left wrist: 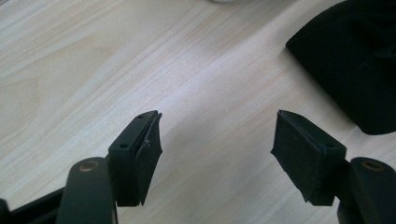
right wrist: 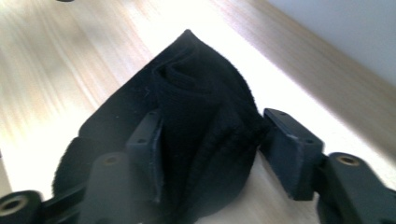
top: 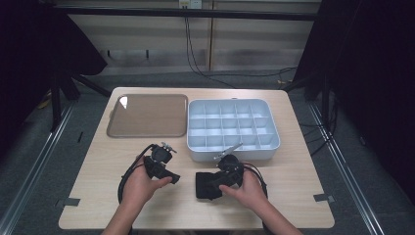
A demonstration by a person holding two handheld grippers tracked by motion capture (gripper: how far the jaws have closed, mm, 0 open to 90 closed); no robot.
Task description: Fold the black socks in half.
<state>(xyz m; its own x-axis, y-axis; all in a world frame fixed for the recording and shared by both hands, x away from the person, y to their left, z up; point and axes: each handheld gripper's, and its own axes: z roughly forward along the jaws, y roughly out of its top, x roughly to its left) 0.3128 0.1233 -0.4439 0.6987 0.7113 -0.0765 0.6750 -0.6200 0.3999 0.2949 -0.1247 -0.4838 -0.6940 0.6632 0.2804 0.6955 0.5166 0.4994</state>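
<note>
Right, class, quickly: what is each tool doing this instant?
Left tool: open, nothing between its jaws, bare table below.
Right tool: jaws around the bunched black cloth, pads on its sides, gripping it.

overhead view; both gripper views close over table (top: pixel 293 196).

Table (top: pixel 195 205): pale matt wood grain. Black cloth (right wrist: pixel 196 116): soft, ribbed knit. Organizer box (top: pixel 233 153): smooth pale plastic. Tray (top: pixel 147 116): glossy brown.
</note>
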